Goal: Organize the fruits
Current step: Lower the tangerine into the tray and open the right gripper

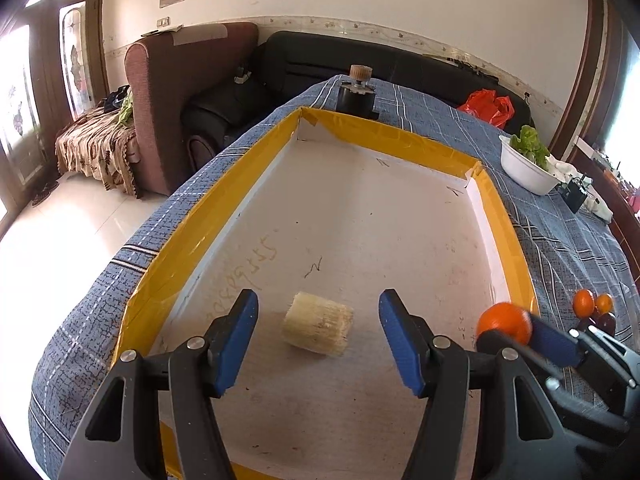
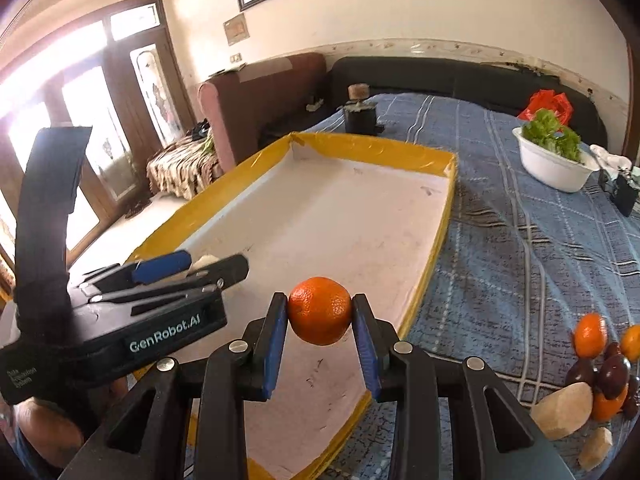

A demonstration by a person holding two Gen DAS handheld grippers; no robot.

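Observation:
A white tray with a yellow taped rim [image 1: 224,184] [image 2: 436,236] lies on the blue checked cloth. A pale cut fruit chunk [image 1: 318,324] lies on the tray floor, just ahead of my open, empty left gripper [image 1: 316,340] [image 2: 188,264]. My right gripper [image 2: 320,320] is shut on an orange [image 2: 319,310] [image 1: 505,322] and holds it above the tray's near right part. A pile of oranges [image 2: 590,334] [image 1: 583,302], dark plums [image 2: 612,374] and pale chunks [image 2: 562,410] lies on the cloth to the right of the tray.
A white bowl of green lettuce [image 1: 524,168] [image 2: 554,164] stands at the far right. A black jar with a cork stopper [image 1: 357,98] [image 2: 360,114] stands beyond the tray's far edge. A red bag [image 1: 488,106] lies further back. The table edge drops off at the left.

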